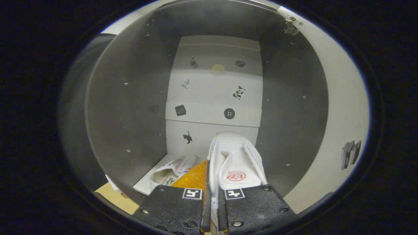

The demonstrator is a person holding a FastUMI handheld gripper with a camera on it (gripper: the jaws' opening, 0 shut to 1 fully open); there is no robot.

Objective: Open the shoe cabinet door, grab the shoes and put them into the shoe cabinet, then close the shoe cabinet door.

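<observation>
My gripper is shut on the side wall of a white shoe, pinched between both fingers. The shoe hangs toe-forward, its opening and printed insole showing just ahead of the fingers, inside the open shoe cabinet. A second white shoe lies on the cabinet floor, below and left of the held one, its opening facing me. The white back panel with small stickers stands beyond both shoes. The open cabinet door stands to the right.
Grey side walls close in left and right of the shoes. A door hinge sits at the upper right of the cabinet. A yellow ribbed piece shows just ahead of the left finger. A tan surface lies below the cabinet front.
</observation>
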